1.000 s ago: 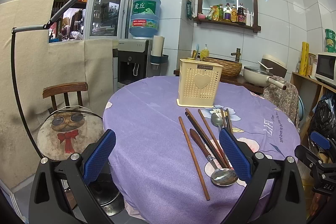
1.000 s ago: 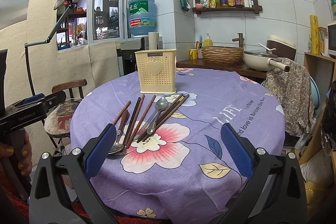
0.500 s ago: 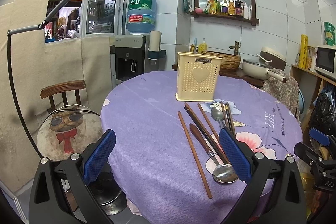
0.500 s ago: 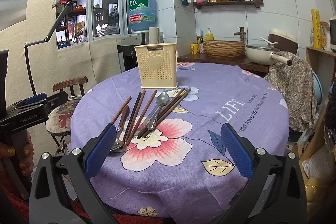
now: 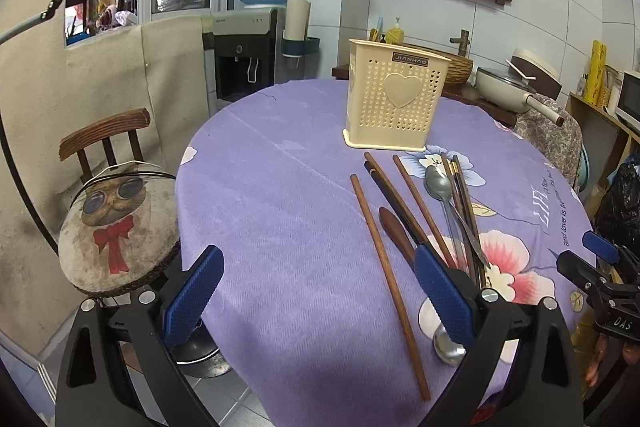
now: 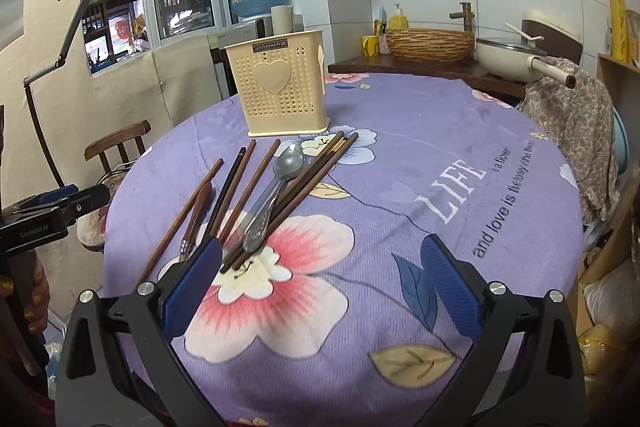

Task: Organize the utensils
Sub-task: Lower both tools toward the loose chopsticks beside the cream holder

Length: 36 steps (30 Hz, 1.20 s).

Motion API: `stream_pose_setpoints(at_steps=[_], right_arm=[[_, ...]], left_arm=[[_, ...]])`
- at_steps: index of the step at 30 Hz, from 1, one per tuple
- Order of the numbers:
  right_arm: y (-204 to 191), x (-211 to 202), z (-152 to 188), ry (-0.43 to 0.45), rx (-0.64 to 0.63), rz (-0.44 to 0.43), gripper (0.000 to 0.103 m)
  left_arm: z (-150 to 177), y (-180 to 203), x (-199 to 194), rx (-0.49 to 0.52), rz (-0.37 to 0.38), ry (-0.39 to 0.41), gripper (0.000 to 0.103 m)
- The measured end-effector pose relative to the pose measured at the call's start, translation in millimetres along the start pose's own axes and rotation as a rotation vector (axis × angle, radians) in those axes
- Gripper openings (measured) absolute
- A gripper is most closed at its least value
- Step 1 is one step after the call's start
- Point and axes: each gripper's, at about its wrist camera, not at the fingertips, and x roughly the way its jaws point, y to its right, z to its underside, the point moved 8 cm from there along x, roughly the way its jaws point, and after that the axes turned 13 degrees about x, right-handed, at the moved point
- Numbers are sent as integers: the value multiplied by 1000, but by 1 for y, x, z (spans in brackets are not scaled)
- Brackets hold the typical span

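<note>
**Utensil fan and empty-handed tongs before the first pick**

Left wrist view: the left gripper (image 5: 316, 287) has its jaws spread wide and holds nothing. The single brown wooden chopstick (image 5: 386, 263) lies between the blue pads (image 5: 194, 293), its long axis running from 6 towards 12 o'clock, far tip pointing at the cream perforated plastic utensil holder with a heart (image 5: 394, 103). The remaining chopsticks, the steel spoon with its bowl facing the holder (image 5: 438, 185) and the wooden-handled spoon (image 5: 394, 231) fan out at 1 o'clock. Right wrist view: the right gripper (image 6: 320, 287) is likewise spread and empty; the fan lies at 10 to 11 o'clock, near ends just beside its left pad. Both grippers are near; the left looks better aligned with the lone chopstick. The holder stands upright at 12 o'clock on the purple floral tablecloth (image 5: 280, 211); its interior is not visible, but no utensil shows above its rim
</note>
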Motion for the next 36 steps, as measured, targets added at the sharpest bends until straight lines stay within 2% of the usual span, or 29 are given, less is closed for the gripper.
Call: stream_pose_setpoints(at_steps=[6, 9, 11, 15, 17, 20, 24, 29, 36], right_arm=[[-3, 38, -17, -116, 40, -33, 97], [1, 56, -31, -115, 49, 11, 96], [2, 69, -39, -129, 46, 27, 87], [0, 100, -48, -201, 29, 69, 72], [-5, 114, -51, -224, 2, 78, 58], [-4, 137, -57, -264, 12, 101, 43], [1, 163, -62, -318, 55, 133, 31], [2, 178, -60, -342, 62, 166, 25], [6, 179, -64, -345, 57, 188, 23]], left_arm=[[-18, 3, 35, 32, 29, -84, 87], [-25, 4, 53, 75, 25, -131, 82], [-28, 6, 65, 75, 48, -164, 76], [-37, 9, 83, 101, 54, -200, 72], [-41, 11, 92, 112, 66, -216, 69], [-44, 11, 106, 90, 94, -247, 61], [-44, 13, 118, 62, 116, -278, 56], [-41, 18, 127, 71, 116, -302, 50], [-40, 23, 130, 76, 119, -313, 47]])
